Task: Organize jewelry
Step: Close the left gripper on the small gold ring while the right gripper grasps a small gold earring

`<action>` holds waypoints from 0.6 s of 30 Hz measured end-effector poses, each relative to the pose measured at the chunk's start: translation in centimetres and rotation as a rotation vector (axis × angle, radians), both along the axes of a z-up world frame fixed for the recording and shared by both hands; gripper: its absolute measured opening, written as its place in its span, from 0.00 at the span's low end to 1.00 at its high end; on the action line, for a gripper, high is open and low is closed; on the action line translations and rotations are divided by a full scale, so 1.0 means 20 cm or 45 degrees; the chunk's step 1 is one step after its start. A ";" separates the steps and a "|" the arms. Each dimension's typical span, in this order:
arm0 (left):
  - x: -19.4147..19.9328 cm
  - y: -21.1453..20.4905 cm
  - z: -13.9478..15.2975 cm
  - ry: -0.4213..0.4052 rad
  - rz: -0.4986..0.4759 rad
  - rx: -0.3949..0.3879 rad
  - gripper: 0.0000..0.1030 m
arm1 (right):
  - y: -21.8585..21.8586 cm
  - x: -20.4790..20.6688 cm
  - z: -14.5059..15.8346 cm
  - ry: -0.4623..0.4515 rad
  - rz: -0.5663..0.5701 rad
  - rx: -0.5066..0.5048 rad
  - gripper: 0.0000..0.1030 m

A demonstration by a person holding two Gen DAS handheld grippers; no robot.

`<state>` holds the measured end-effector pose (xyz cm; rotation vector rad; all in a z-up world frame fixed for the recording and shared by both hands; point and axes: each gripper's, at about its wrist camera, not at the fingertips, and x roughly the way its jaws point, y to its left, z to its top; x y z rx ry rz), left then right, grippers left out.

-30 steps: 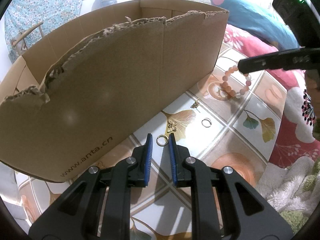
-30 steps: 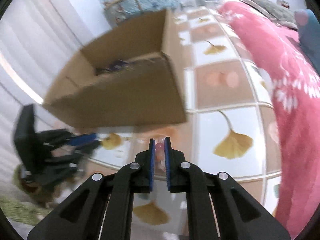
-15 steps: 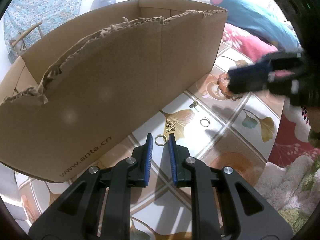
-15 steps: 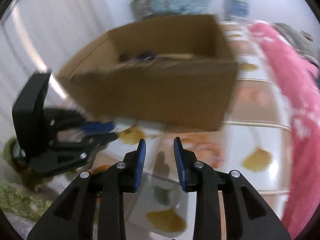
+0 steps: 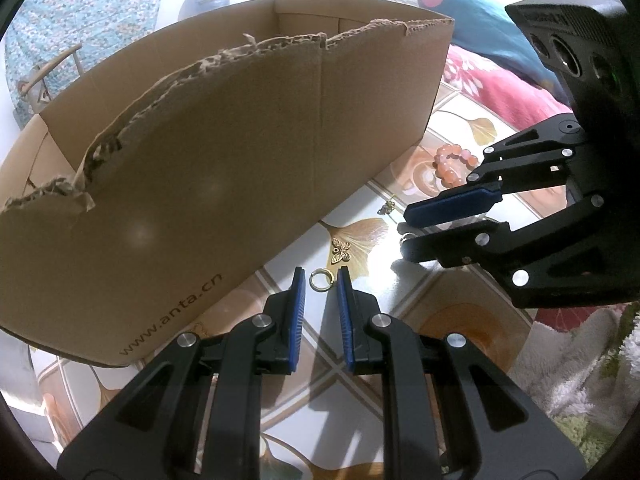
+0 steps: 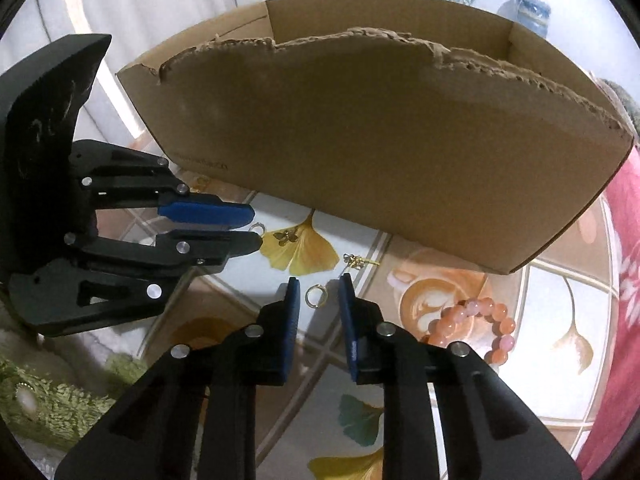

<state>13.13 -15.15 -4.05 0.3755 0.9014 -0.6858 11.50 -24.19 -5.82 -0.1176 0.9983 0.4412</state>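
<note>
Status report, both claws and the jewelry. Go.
Left claw open around a gold ring. Right claw closing, second ring between, untouched. Bead bracelet on the mat. Path clear.

Brown cardboard box (image 5: pixel 224 184); pink-orange bead bracelet (image 6: pixel 476 320); gold ring (image 6: pixel 315 295); ginkgo-leaf tablecloth (image 6: pixel 304 248).

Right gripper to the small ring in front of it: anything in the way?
Nothing visible. The small ring lies bare on the tiled surface just beyond the right gripper, whose closing jaws flank it without touching.

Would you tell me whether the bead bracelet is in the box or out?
Out: the bracelet lies on the tablecloth before the box.
</note>
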 end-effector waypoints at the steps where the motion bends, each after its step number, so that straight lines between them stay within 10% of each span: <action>1: 0.00 0.00 0.00 0.000 0.000 0.000 0.15 | 0.00 0.00 0.00 -0.004 0.002 -0.011 0.15; 18: 0.00 0.00 0.00 0.001 -0.003 0.002 0.15 | -0.02 -0.07 0.02 -0.006 -0.015 0.016 0.10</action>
